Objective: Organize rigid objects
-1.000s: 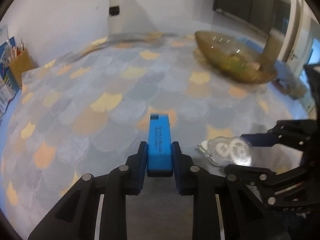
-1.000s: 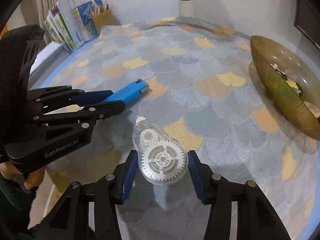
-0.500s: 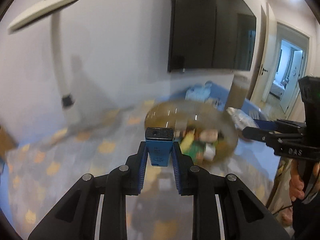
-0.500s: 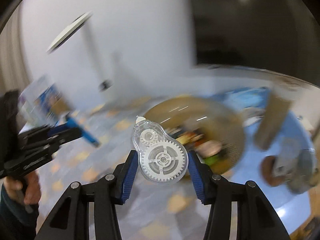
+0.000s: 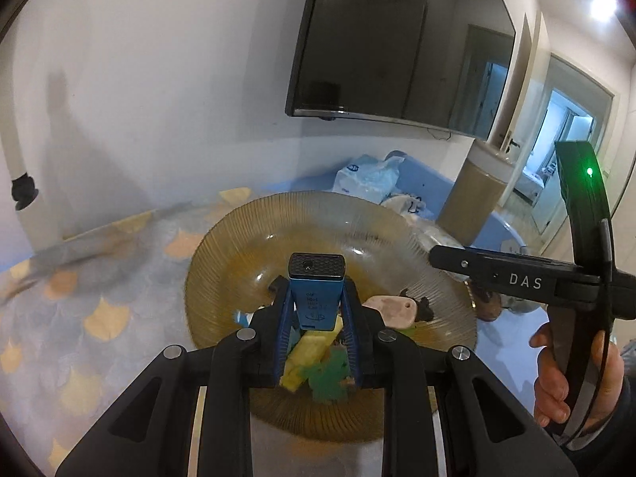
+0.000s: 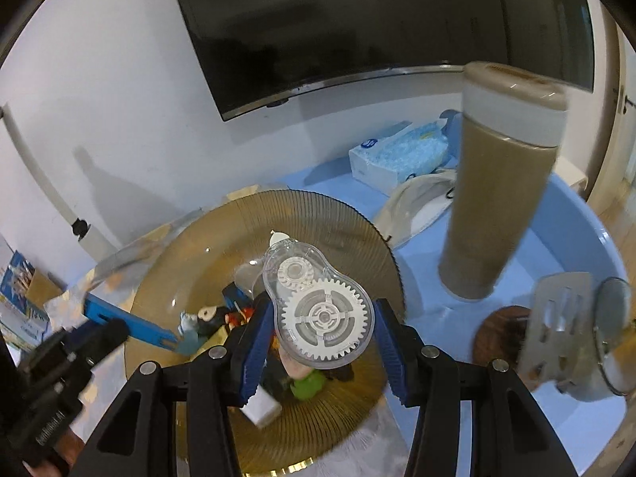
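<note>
Fingers of the left gripper (image 5: 316, 330) are narrow and press on both sides of a blue block (image 5: 317, 298) with a black textured cap; its lower end goes down between the pads and is hidden there. This block hangs above the amber ribbed bowl (image 5: 222, 254), which stands on the table (image 5: 99, 278) with a scale-pattern cloth. Inside the bowl lie several small things, but the gripper covers most of them: I can make out a yellow piece (image 5: 308, 351), a green piece (image 5: 330, 377) and a pale pinkish piece (image 5: 391, 306), and the rest is too hidden to name. The right gripper (image 6: 322, 332) has its fingers half apart and they hold a clear correction tape dispenser (image 6: 318, 304) with white gears inside, also over the bowl. In the right wrist view the left gripper is blurred at the left edge, and the blue block looks there like a long smeared bar. A person's hand (image 5: 572, 381) on the right handle is cut off by the picture edge. Behind the bowl stand a tall tan cylinder (image 6: 501, 198) and a tissue pack (image 6: 401, 151) on a blue surface. At the right some metal piece with slots (image 6: 556, 318) is blurred, and I cannot tell what it is.
</note>
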Demonstrator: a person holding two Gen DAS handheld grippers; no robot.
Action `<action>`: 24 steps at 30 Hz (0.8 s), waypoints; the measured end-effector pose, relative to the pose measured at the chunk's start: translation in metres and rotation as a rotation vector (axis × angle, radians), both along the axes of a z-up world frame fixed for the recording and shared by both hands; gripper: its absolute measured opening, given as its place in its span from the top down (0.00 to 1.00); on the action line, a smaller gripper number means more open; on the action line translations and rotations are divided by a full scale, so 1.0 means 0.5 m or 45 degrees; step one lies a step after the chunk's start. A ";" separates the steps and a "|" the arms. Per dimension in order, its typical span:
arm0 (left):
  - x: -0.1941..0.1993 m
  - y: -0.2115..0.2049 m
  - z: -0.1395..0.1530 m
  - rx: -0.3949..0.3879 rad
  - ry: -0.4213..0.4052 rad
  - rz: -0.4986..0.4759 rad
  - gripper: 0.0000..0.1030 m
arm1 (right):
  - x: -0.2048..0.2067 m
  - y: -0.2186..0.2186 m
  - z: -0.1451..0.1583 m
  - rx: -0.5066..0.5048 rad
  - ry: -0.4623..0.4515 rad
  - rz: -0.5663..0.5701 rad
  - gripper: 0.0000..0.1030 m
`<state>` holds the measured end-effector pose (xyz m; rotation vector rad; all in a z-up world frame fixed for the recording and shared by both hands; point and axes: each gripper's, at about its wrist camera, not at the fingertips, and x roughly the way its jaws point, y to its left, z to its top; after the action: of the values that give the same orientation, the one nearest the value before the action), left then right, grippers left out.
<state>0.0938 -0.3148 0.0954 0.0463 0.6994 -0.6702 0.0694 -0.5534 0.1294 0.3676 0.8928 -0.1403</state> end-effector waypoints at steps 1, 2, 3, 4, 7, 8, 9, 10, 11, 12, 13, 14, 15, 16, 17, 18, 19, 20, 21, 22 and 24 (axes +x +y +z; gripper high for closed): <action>-0.002 -0.005 -0.001 0.013 -0.014 -0.002 0.70 | 0.004 0.000 -0.003 0.016 0.005 0.004 0.48; -0.007 -0.006 -0.001 0.025 -0.024 -0.006 0.45 | 0.009 -0.003 -0.008 0.039 0.017 0.012 0.39; -0.014 -0.002 -0.001 0.042 -0.042 0.000 0.25 | 0.008 -0.002 -0.008 0.046 0.028 0.009 0.36; -0.023 0.008 0.001 0.046 -0.072 0.009 0.23 | 0.005 -0.006 -0.009 0.045 0.030 -0.002 0.36; -0.042 0.053 0.006 0.059 -0.066 0.022 0.23 | -0.025 -0.014 -0.001 0.047 0.013 -0.020 0.36; -0.046 0.073 0.008 0.050 -0.042 0.039 0.23 | -0.034 -0.018 0.001 0.061 0.011 -0.020 0.36; -0.049 0.094 0.011 0.036 -0.025 0.059 0.23 | -0.042 -0.019 0.002 0.075 0.009 -0.023 0.36; -0.057 0.121 0.017 0.015 -0.015 0.085 0.23 | -0.051 -0.016 0.008 0.093 0.000 -0.024 0.36; -0.066 0.149 0.024 -0.008 -0.012 0.115 0.23 | -0.061 -0.010 0.019 0.115 -0.017 -0.022 0.36; -0.075 0.174 0.031 -0.026 -0.011 0.147 0.23 | -0.065 -0.001 0.027 0.129 -0.028 -0.015 0.36; -0.084 0.201 0.039 -0.038 -0.009 0.182 0.23 | -0.073 0.012 0.039 0.147 -0.043 0.002 0.36; -0.096 0.231 0.049 -0.046 -0.014 0.213 0.23 | -0.079 0.030 0.053 0.157 -0.055 0.030 0.35; -0.110 0.259 0.059 -0.052 -0.029 0.245 0.23 | -0.085 0.051 0.067 0.152 -0.065 0.056 0.35; -0.122 0.286 0.070 -0.055 -0.050 0.278 0.23 | -0.085 0.069 0.076 0.143 -0.074 0.074 0.35; -0.139 0.314 0.082 -0.057 -0.075 0.316 0.23 | -0.091 0.093 0.091 0.129 -0.092 0.099 0.34; -0.157 0.345 0.092 -0.054 -0.098 0.356 0.23 | -0.099 0.123 0.107 0.117 -0.112 0.129 0.33; -0.169 0.368 0.099 -0.047 -0.113 0.393 0.23 | -0.107 0.156 0.121 0.110 -0.134 0.170 0.27; -0.183 0.393 0.103 -0.036 -0.128 0.436 0.23 | -0.112 0.184 0.130 0.102 -0.149 0.204 0.20; -0.198 0.420 0.105 -0.028 -0.138 0.474 0.22 | -0.116 0.220 0.142 0.083 -0.166 0.249 0.17; -0.212 0.445 0.102 -0.026 -0.138 0.505 0.21 | -0.119 0.258 0.151 0.057 -0.181 0.292 0.16; -0.227 0.481 0.090 -0.028 -0.122 0.550 0.17 | -0.118 0.331 0.156 -0.001 -0.183 0.380 0.16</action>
<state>-0.0197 -0.0744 0.1406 -0.0910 0.5840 -0.2594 0.0105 -0.3879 0.2071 0.2368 0.7959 0.1590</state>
